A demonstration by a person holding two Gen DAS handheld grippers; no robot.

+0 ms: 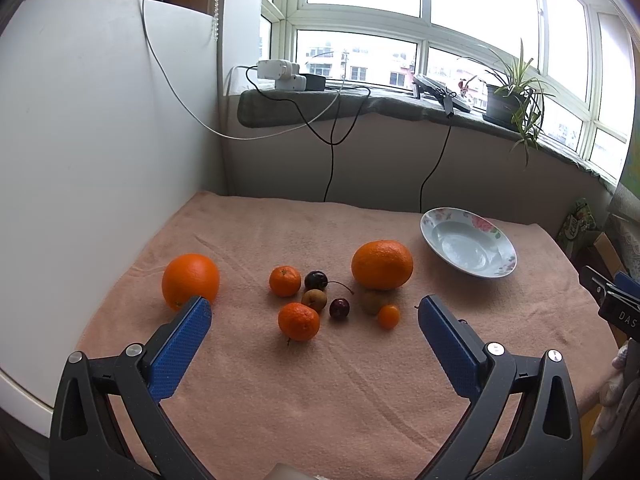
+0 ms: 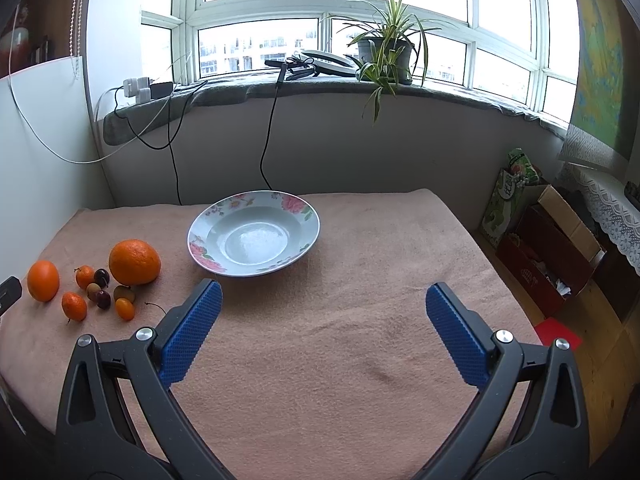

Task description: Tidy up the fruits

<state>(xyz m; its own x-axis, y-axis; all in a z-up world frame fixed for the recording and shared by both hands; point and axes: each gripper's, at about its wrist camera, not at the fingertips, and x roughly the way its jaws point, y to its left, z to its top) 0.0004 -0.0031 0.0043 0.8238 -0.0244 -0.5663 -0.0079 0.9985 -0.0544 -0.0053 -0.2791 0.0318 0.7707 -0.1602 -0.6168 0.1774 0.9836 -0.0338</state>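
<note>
Both grippers gape empty; large orange (image 1: 382,265) half-hides a brownish fruit (image 1: 372,301).

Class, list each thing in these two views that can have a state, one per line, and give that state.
Left hand-held gripper: open, holding nothing.
Right hand-held gripper: open, holding nothing.
White floral-rimmed ceramic plate: upright, nothing in it.
Two large round oranges: on the pink towel, outside the plate.
Small mandarins, dark cherries and brown fruits: clustered loose on the pink towel.
</note>
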